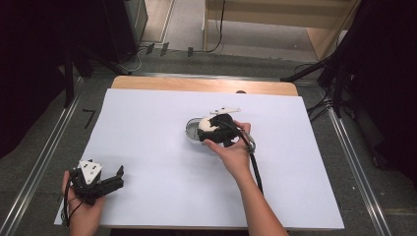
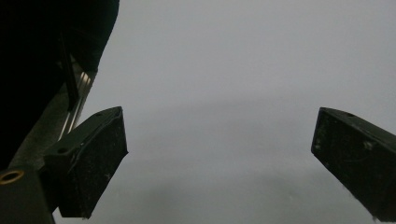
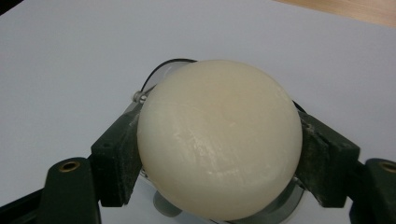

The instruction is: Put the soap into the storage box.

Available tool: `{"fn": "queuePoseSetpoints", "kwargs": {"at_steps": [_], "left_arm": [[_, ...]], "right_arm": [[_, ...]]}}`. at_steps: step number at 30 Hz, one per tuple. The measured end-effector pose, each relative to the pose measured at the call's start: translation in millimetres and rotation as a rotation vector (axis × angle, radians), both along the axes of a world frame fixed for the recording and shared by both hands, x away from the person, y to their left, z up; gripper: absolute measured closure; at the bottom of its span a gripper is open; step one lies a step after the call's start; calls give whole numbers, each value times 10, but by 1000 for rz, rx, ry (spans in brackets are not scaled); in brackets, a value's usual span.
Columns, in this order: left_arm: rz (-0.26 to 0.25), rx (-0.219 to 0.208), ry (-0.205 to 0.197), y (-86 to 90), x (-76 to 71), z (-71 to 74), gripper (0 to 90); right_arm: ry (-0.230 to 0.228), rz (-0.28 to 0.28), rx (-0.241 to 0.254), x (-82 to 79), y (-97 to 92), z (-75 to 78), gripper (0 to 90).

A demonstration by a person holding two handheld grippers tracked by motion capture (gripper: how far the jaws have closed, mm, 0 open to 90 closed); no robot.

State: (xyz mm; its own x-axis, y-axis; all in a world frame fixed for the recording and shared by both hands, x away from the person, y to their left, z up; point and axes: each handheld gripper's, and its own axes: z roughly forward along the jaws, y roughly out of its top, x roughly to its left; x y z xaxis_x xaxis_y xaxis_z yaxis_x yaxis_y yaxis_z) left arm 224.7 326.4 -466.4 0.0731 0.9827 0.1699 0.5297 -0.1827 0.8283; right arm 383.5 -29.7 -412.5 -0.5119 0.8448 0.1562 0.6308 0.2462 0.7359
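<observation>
My right hand-held gripper [image 3: 219, 154] clamps a cream ball [image 3: 219, 137] over a clear round dish [image 1: 193, 132] just past the worktop's [image 1: 147, 162] centre toward one o'clock; I should lower gently, keeping it centred, while the left hand-held gripper [image 2: 219, 154] rests open at seven o'clock.

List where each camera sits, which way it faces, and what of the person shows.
High view: above the table's near side, looking forward and down on the white sheet; both forearms enter below.
Left gripper view: on the left tool, along open jaws.
Right gripper view: on the right tool, facing the cream ball.
Shared: the ball appears from above too.
</observation>
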Motion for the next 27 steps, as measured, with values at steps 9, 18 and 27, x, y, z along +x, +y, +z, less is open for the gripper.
{"fn": "queuePoseSetpoints", "kwargs": {"at_steps": [9,18,27], "left_arm": [[0,0,2,0,0,1,43],[-1,0,3,1,1,1,43],[-3,-1,2,3,3,0,43]], "right_arm": [[20,-8,1,76,43,-40,254],[42,-11,-11,118,77,-89,254],[68,-24,-17,160,72,-144,254]]}}
